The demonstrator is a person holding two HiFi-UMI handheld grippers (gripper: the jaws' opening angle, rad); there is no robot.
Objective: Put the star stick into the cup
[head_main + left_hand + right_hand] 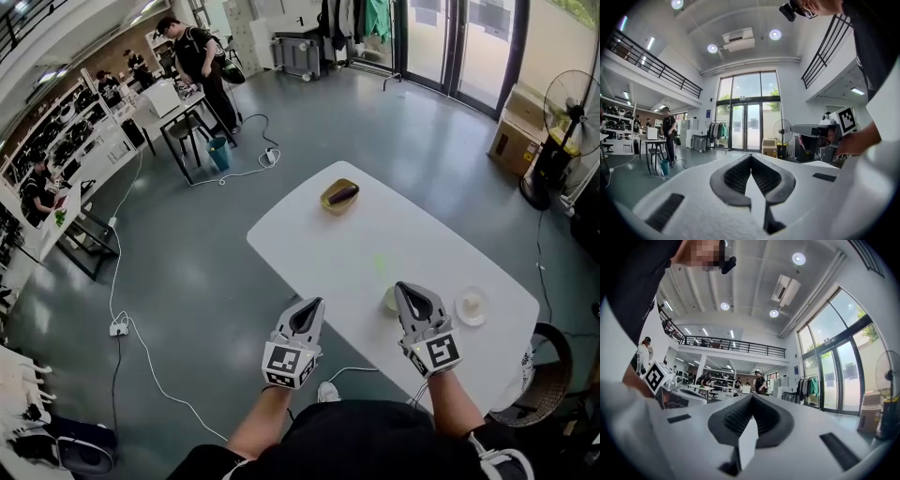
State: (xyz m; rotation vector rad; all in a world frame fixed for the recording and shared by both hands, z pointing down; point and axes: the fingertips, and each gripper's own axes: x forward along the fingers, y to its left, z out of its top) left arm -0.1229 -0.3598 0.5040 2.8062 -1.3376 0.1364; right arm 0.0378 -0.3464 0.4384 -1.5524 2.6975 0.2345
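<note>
Two closed tools (315, 307) (405, 291), one table (412, 225).

Low in the frame, the left gripper (317, 304) and right gripper (403, 287) were white moulded shells with dark ribbed pads (736, 176) lining the jaws, each carrying a cube (289, 361) of black-and-white square markers. The person wore a black top (375, 441)
</note>
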